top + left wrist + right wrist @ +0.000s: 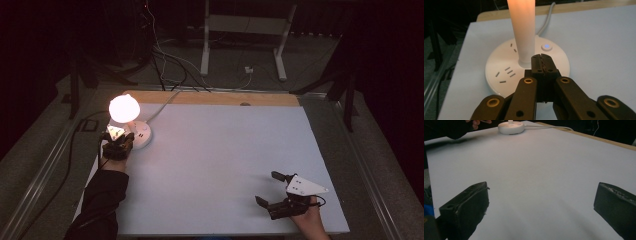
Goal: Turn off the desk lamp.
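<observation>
At the table's near-left, I hold my left gripper just in front of the lamp, jaws pressed together on nothing, tips poised over the round white base beside the stem. The lamp glows, and the small button on the base shows a blue light, so I judge the switching step is either just made or about to be made; the next move calls for a short, careful press on that button, right of the stem, or a clean lift clear of the base. Far to the lamp's right, near the table's front edge, my right gripper rests with jaws spread wide, holding nothing. The count: one lamp, one button, one white cord, two grippers.
</observation>
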{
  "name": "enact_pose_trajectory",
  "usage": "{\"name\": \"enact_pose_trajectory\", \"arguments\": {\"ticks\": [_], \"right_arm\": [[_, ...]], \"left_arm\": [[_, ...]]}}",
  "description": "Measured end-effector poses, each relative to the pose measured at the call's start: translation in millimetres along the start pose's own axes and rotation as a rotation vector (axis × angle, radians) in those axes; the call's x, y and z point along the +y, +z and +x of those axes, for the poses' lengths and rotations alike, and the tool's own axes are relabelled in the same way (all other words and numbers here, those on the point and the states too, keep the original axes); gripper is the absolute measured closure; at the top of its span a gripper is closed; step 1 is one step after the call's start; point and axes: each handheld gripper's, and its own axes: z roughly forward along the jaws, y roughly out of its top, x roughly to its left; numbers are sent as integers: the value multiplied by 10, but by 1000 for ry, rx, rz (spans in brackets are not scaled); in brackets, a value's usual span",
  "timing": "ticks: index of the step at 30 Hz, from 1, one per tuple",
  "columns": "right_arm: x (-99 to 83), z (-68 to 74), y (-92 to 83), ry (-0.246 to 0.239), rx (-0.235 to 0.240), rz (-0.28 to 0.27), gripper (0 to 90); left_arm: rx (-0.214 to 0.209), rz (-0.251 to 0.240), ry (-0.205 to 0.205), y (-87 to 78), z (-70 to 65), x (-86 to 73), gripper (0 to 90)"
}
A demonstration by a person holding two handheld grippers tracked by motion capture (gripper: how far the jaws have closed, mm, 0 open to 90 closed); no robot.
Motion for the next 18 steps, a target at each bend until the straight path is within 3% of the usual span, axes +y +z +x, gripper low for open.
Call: {"name": "enact_pose_trajectory", "arguments": {"ticks": [9, 18], "right_arm": [[3, 17, 6, -8, 0, 5, 0], [-3, 12, 10, -1, 2, 7, 0]], "left_arm": [[-2, 0, 2, -9, 8, -1, 900], [-7, 33, 2, 56, 5, -63, 900]]}}
